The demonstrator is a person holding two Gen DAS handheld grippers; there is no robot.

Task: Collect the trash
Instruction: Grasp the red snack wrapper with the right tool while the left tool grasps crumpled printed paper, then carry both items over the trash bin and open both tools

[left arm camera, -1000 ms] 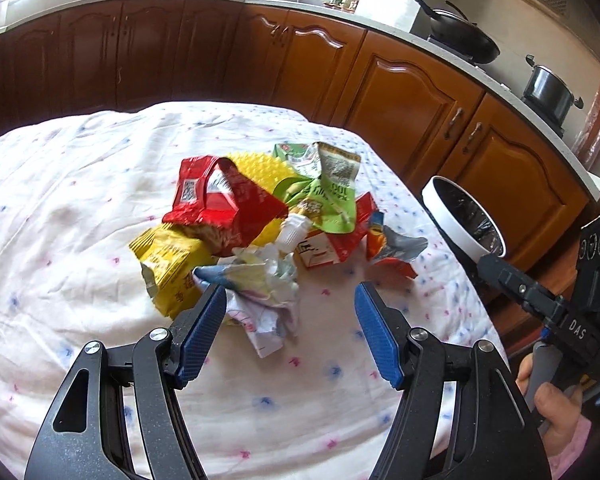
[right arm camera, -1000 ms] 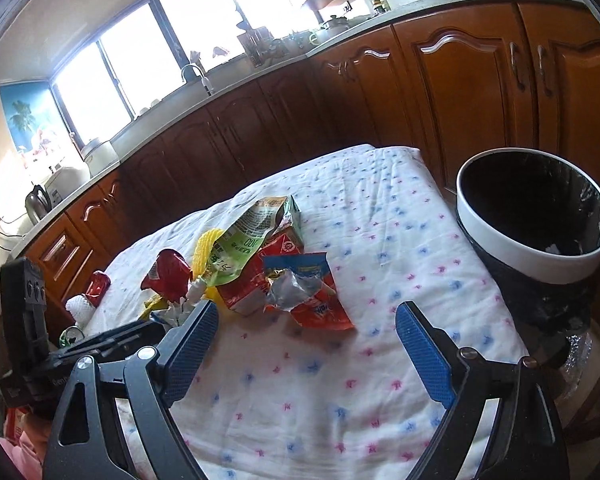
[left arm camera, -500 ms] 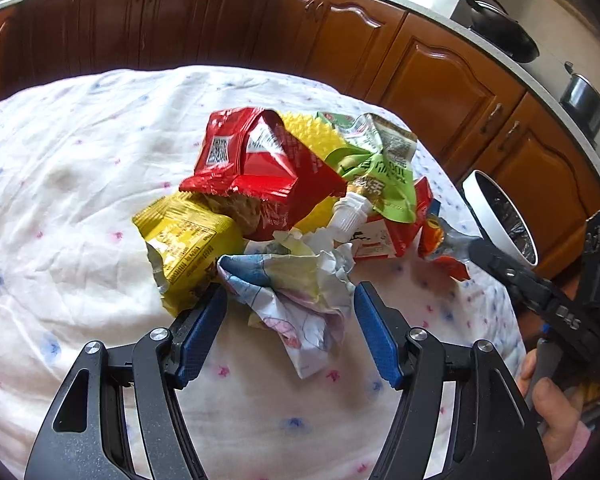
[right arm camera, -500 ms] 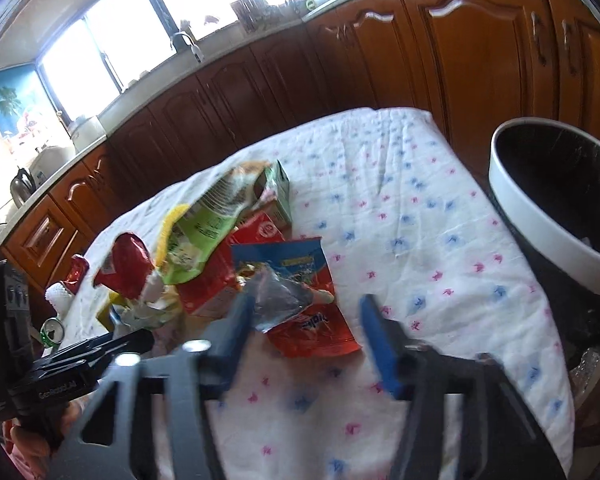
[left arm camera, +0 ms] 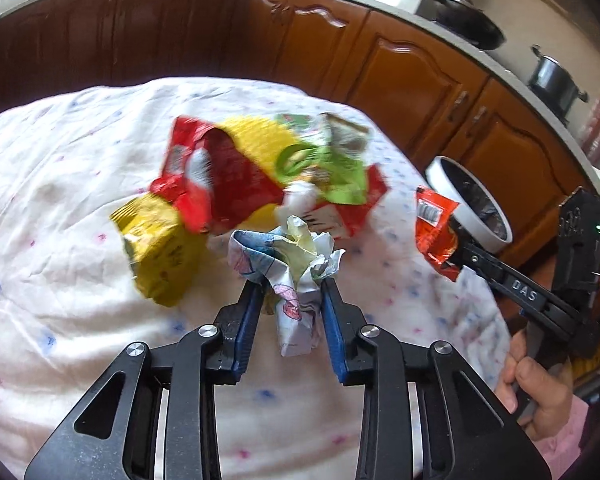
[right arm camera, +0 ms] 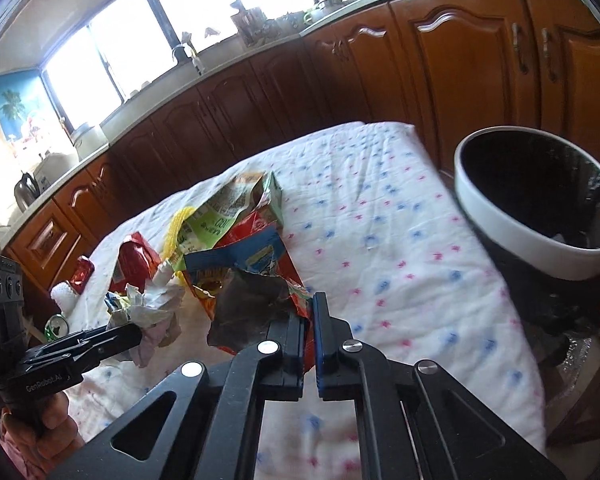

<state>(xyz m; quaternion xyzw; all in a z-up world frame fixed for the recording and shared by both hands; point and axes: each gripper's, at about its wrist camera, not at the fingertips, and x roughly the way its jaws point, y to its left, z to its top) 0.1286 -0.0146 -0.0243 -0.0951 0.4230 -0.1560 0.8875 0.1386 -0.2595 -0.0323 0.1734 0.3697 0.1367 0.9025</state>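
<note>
Both grippers hold trash clear of the pile. The left gripper (left arm camera: 292,300) is clamped on a crumpled paper wad (left arm camera: 288,256), pinching only its lower tail while the bulk bulges above the pads; the right gripper (right arm camera: 308,320) is closed on the edge of an orange snack wrapper (right arm camera: 256,304), which hangs crinkled to its left. The bin (right arm camera: 540,200) stands off the right edge of the cloth-covered surface (right arm camera: 400,240), beside the cabinets, and both loads have yet to cross to it. The likeliest failure is the paper slipping: loosely crushed, it can compress further under the pads and work free on a fast swing. The wrapper is slick foil held by a thin margin, so it could slide out or tear there. The remaining wrappers (left arm camera: 240,176) lie heaped at the middle of the surface, close to the left gripper's load; a low carry could snag and drag them. Released short of the rim, either light piece could drift to the floor.
</note>
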